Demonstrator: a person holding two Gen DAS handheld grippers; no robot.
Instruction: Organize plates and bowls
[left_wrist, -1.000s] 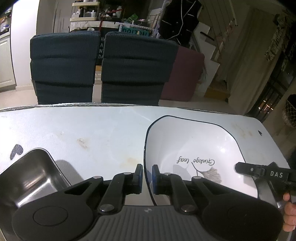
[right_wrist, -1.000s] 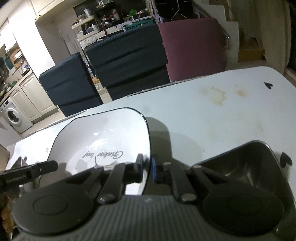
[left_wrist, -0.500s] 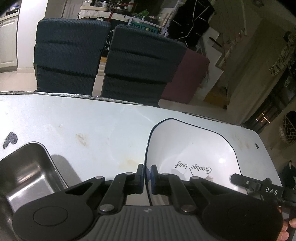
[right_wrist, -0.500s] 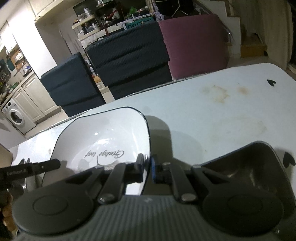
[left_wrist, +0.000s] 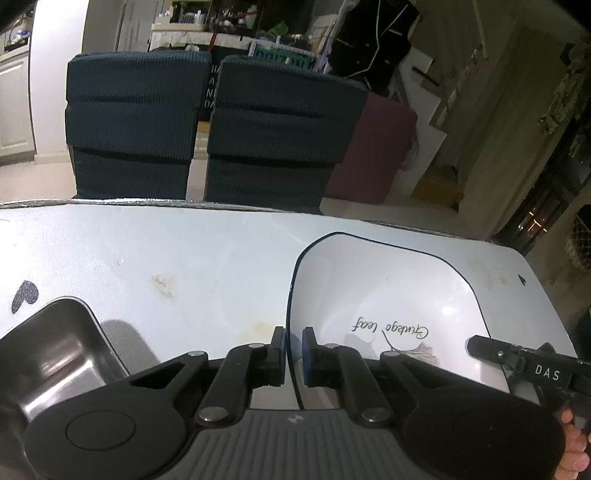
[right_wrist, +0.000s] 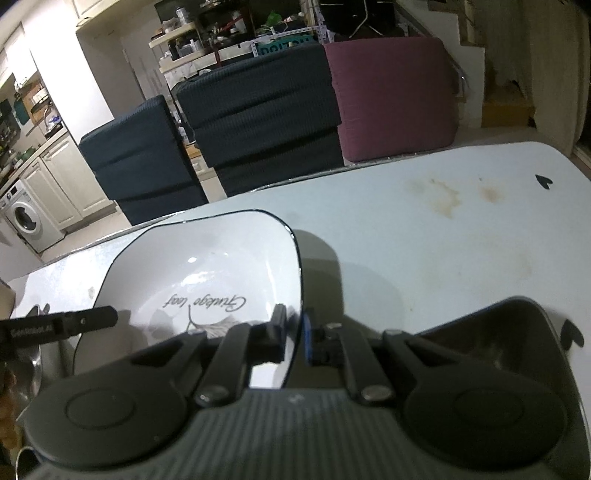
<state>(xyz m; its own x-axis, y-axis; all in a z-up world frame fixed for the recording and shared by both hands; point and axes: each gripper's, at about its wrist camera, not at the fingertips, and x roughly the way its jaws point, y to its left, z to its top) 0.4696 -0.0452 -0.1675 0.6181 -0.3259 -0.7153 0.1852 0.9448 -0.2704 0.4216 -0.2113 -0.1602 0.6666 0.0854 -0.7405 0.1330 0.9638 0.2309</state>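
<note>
A white square bowl with a black rim and the words "Ginkgo leaf" shows in the left wrist view (left_wrist: 384, 288) and the right wrist view (right_wrist: 207, 273). My left gripper (left_wrist: 293, 349) is shut on the bowl's left rim. My right gripper (right_wrist: 293, 334) is shut on the bowl's right rim. Both hold it just above the pale table (left_wrist: 166, 251). A steel tray (left_wrist: 44, 354) sits at the left of the left gripper. A dark metal tray (right_wrist: 491, 343) sits right of the right gripper.
Two dark blue chairs (left_wrist: 207, 129) and a maroon chair (right_wrist: 391, 96) stand behind the table's far edge. The tabletop has brown stains (right_wrist: 443, 192) and small black heart marks (left_wrist: 24, 295). A washing machine (right_wrist: 22, 221) stands far left.
Both grippers have kept their hold on the bowl's rim. The views tilted and shifted slightly, and the bowl moved a little with the grippers.
</note>
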